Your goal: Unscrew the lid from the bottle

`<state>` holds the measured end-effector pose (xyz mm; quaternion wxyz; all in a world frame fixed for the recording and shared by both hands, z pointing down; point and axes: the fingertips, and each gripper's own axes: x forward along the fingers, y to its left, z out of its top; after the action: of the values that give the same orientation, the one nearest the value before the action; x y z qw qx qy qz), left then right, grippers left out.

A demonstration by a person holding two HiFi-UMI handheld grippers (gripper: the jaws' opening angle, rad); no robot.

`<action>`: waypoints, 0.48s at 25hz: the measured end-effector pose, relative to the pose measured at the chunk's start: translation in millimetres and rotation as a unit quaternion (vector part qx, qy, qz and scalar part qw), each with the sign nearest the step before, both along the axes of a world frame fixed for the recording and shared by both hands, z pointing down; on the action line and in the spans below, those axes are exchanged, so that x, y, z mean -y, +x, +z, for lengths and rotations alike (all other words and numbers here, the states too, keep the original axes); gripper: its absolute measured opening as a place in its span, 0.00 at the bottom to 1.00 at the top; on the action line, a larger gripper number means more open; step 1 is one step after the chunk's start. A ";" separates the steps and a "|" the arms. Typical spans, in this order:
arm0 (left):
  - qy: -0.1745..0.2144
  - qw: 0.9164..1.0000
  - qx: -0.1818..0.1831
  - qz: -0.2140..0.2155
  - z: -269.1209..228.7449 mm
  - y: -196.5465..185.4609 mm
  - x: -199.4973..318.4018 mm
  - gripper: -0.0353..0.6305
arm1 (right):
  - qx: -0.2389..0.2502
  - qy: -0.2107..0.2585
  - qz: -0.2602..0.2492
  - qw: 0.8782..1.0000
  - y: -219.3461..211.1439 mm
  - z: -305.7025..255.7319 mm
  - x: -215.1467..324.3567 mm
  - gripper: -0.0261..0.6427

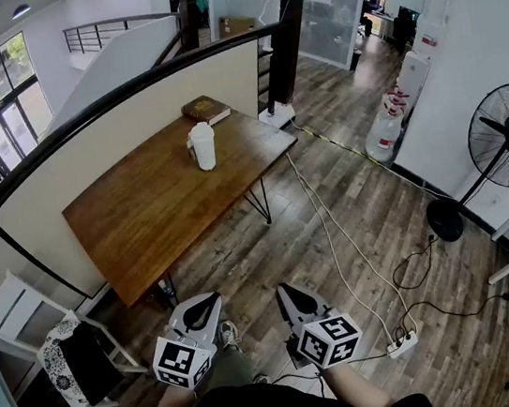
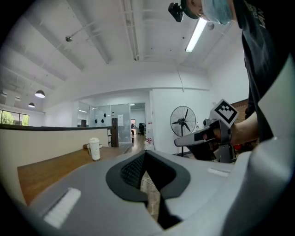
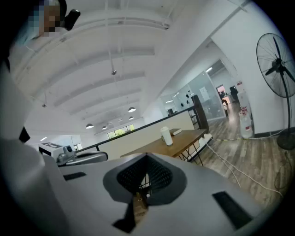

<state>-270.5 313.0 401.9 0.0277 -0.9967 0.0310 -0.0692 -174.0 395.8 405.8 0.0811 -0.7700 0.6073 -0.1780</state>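
Note:
A white bottle (image 1: 202, 146) with its lid on stands upright near the far end of a wooden table (image 1: 161, 212). It shows small in the left gripper view as the bottle (image 2: 94, 149) and in the right gripper view as the bottle (image 3: 166, 135). My left gripper (image 1: 212, 301) and right gripper (image 1: 284, 290) are held close to the person's body, well short of the table. Both are shut with nothing between the jaws. The right gripper (image 2: 180, 139) also appears in the left gripper view.
A brown book (image 1: 206, 110) lies behind the bottle. A white chair (image 1: 28, 336) with a dark bag stands at the left. A standing fan (image 1: 507, 146), cables and a power strip (image 1: 401, 346) lie on the floor at the right. A railing wall (image 1: 85, 147) backs the table.

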 end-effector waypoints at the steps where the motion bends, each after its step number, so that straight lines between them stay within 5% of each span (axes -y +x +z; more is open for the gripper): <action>1: -0.004 1.000 0.000 -0.002 0.8 2.8 4.3 0.07 | -0.001 0.002 0.002 1.000 4.5 -1.1 2.8 0.06; 8: -0.016 1.000 -0.013 -0.021 7.8 33.2 51.5 0.07 | -0.013 0.044 -0.011 0.999 34.3 -10.3 41.3 0.08; 10: -0.024 0.999 -0.019 -0.018 6.6 48.1 64.6 0.10 | -0.012 0.038 -0.020 0.999 45.6 -9.3 57.4 0.27; 12: -0.034 0.999 -0.021 -0.019 7.4 63.4 82.0 0.27 | -0.013 0.032 -0.026 0.999 57.9 -8.6 75.8 0.34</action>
<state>-207.1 231.0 409.3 -0.0079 -0.9975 0.0482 -0.0502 -116.1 320.0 397.2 0.0928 -0.7534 0.6334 -0.1502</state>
